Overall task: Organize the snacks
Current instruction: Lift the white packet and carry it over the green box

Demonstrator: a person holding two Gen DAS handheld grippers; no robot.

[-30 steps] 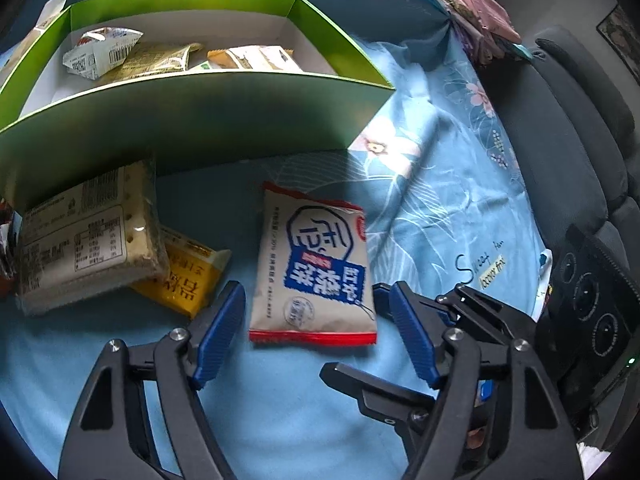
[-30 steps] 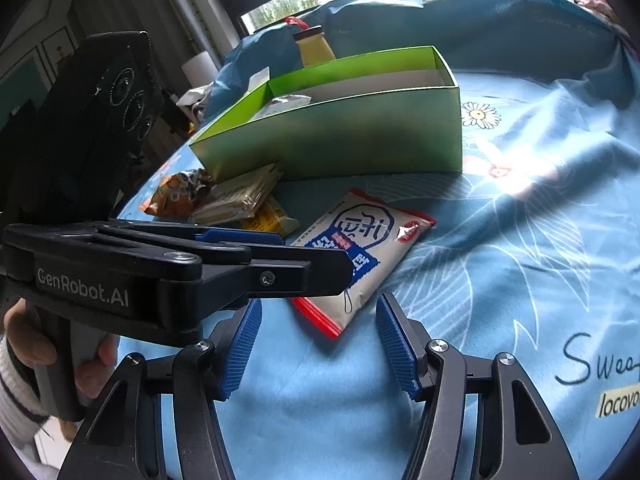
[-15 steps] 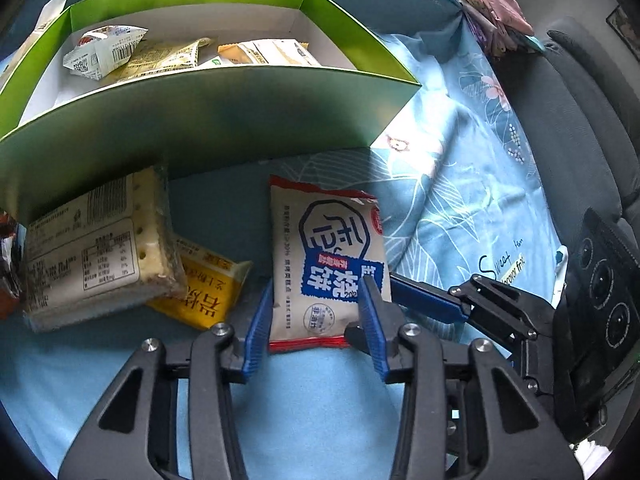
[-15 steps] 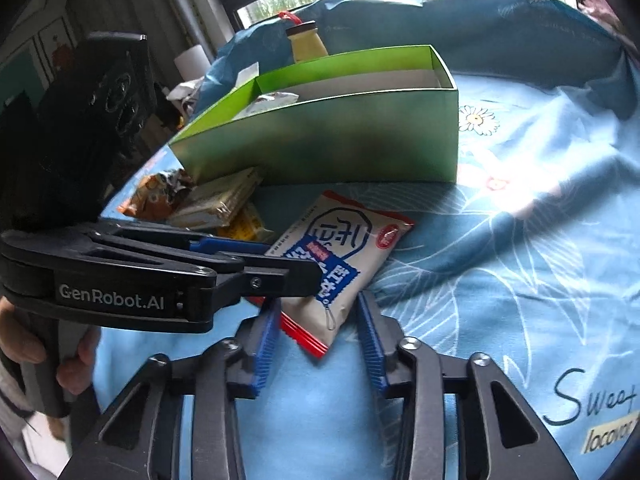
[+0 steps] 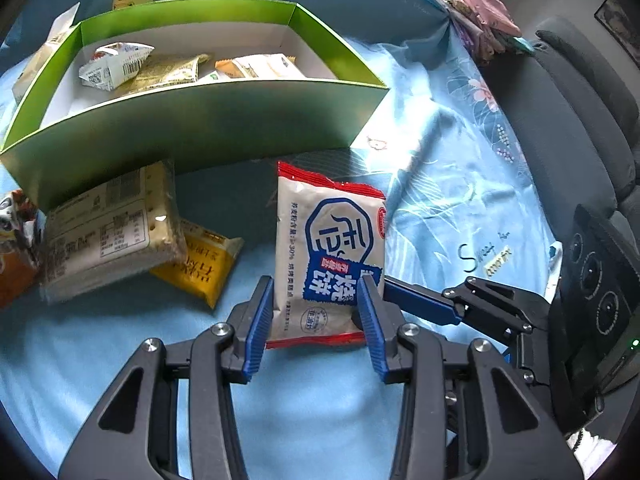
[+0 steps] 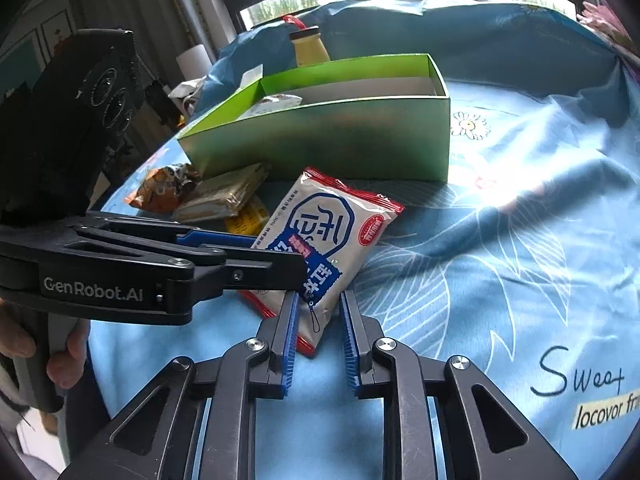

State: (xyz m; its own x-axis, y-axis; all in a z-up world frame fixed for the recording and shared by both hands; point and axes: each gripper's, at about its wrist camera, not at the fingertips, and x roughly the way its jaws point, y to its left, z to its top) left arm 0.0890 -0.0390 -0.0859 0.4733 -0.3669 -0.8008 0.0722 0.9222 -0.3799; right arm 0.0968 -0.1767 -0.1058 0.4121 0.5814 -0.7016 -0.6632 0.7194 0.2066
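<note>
The white snack packet [image 5: 328,256], light, soft and crinkly, is pinched at its near edge by the left gripper [image 5: 316,320]; the right gripper [image 6: 318,320] jaws are closing on its corner.

A white snack packet [image 5: 328,256] with red ends and blue print lies flat on the blue cloth. Just behind it stands an open green box [image 5: 208,120] holding several packets.

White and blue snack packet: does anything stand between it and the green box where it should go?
Nothing lies on the cloth between the snack packet and the green box. Only the box's near wall faces it, so the packet likely must be lifted over that wall.
</note>
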